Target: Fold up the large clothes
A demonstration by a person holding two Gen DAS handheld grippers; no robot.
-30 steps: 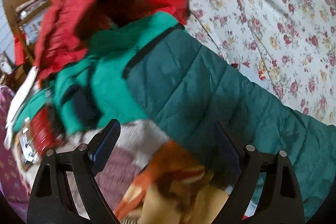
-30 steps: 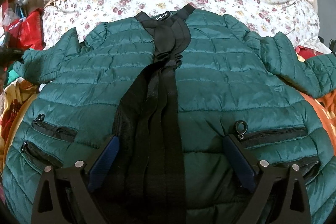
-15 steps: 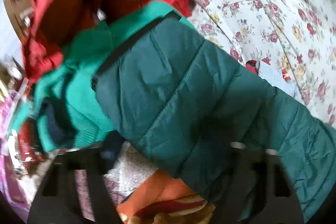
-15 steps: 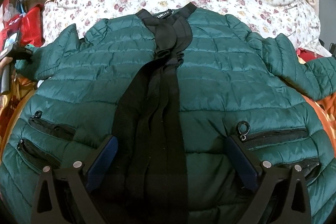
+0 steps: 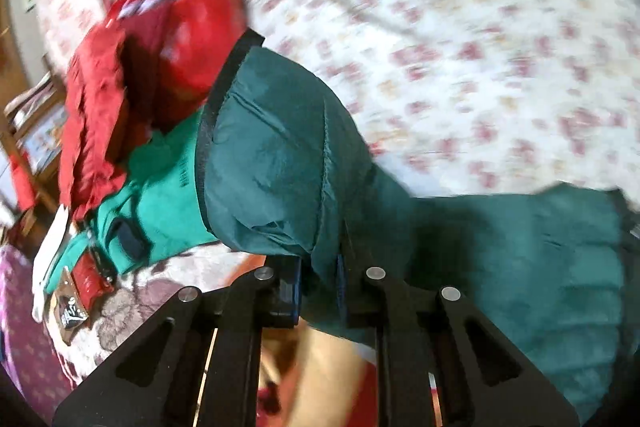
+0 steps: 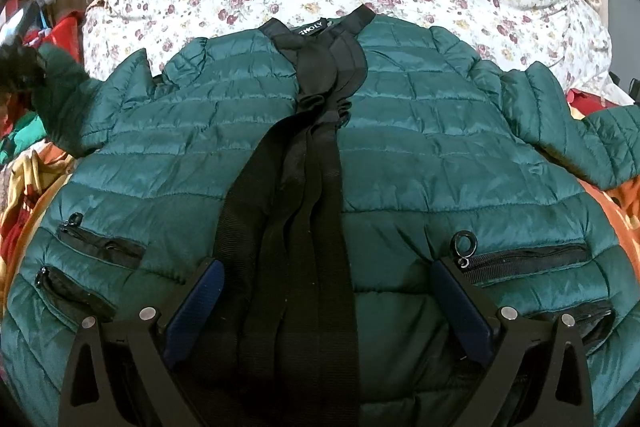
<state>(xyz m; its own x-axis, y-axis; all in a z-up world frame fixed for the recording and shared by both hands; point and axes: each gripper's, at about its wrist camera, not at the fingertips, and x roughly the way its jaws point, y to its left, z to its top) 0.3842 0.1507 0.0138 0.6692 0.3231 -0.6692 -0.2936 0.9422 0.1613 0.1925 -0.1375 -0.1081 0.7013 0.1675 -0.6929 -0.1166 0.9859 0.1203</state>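
The left gripper (image 5: pixel 318 281) has just closed its jaws on the jacket (image 6: pixel 400 155) sleeve (image 5: pixel 280 163), ready to fold it inward; the right gripper (image 6: pixel 326 301) hovers open-jawed.

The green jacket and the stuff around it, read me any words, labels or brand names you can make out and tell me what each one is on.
"HOLY": white letters on the black neck label inside the collar of the green jacket; any letters before it are hidden by a fold.
Dark print on the bright green garment: too blurred to read.
White marks on the small dark packet at the lower left of the left wrist view: too small and blurred to read.
Nothing else is legible.
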